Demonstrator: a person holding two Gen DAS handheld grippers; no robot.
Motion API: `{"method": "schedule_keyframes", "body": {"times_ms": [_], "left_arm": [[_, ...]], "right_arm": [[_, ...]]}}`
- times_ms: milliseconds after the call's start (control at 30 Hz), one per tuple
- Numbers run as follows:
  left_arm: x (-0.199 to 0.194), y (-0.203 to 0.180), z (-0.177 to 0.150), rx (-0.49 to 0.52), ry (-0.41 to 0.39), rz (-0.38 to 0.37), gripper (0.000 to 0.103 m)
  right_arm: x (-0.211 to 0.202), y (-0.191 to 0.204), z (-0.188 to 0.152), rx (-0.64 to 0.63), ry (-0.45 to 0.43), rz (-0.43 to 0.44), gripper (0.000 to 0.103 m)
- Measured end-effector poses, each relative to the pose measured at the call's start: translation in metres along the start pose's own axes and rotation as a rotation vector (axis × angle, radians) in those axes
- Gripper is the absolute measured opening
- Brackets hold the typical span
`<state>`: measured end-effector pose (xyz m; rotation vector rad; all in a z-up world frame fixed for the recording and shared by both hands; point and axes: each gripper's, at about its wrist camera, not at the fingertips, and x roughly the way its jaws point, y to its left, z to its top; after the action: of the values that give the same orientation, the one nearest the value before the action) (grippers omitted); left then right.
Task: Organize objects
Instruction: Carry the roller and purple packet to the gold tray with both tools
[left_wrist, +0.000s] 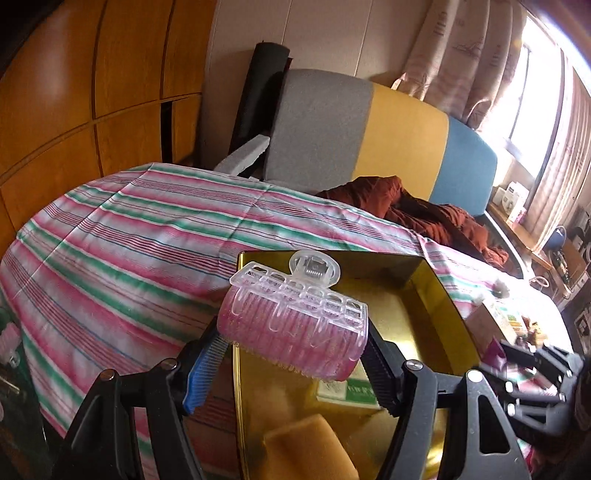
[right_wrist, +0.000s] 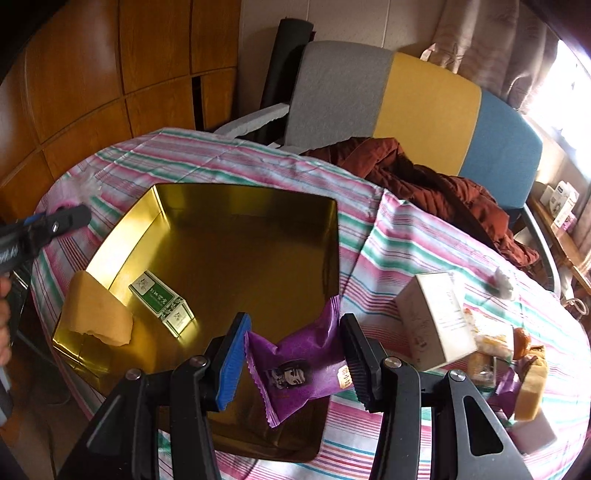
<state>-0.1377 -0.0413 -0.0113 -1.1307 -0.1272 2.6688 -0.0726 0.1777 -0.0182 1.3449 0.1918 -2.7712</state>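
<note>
Left gripper (left_wrist: 291, 354) clamped on a pink roller (left_wrist: 291, 332), jaws fairly wide, pads pressing both its ends, held over the gold tin (left_wrist: 436, 295). The roller's underside is hidden, and its clear clip blocks the tin's middle. Under it, a sponge (left_wrist: 310, 446) is cut off by the gripper frame and a green box (left_wrist: 351, 393) only peeks out.

Right gripper (right_wrist: 295, 362) is narrower, pinching a purple packet (right_wrist: 295, 365) over the tin's near right corner (right_wrist: 295, 439); the packet's print is too small to read. In the right wrist view the sponge (right_wrist: 96, 314) sits at the tin's near left corner, the green box (right_wrist: 162, 302) just beside it inside.

Right of the tin on the striped cloth (right_wrist: 369, 240): a white box (right_wrist: 436, 321), then a blurred heap of snacks (right_wrist: 517, 354), hard to tell apart. Far side, a red jacket (right_wrist: 424, 181) slumps against a chair (right_wrist: 406, 99).
</note>
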Motion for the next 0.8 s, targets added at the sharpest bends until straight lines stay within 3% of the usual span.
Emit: {"method": "schedule_keyframes", "body": {"times_ms": [433, 533, 633, 800], "left_arm": [[0.077, -0.002, 0.039, 0.018, 0.128, 0.002, 0.072], [0.089, 0.002, 0.042, 0.005, 0.158, 0.007, 0.08], [0.081, 0.009, 0.044, -0.051, 0.13, 0.001, 0.08], [0.048, 0.023, 0.034, -0.102, 0.063, 0.041, 0.08]], "right_arm": [[0.03, 0.06, -0.013, -0.077, 0.099, 0.201, 0.051], [0.035, 0.073, -0.015, -0.088, 0.109, 0.25, 0.051], [0.038, 0.08, -0.016, -0.087, 0.117, 0.297, 0.051], [0.033, 0.079, -0.018, -0.042, 0.105, 0.41, 0.061]]}}
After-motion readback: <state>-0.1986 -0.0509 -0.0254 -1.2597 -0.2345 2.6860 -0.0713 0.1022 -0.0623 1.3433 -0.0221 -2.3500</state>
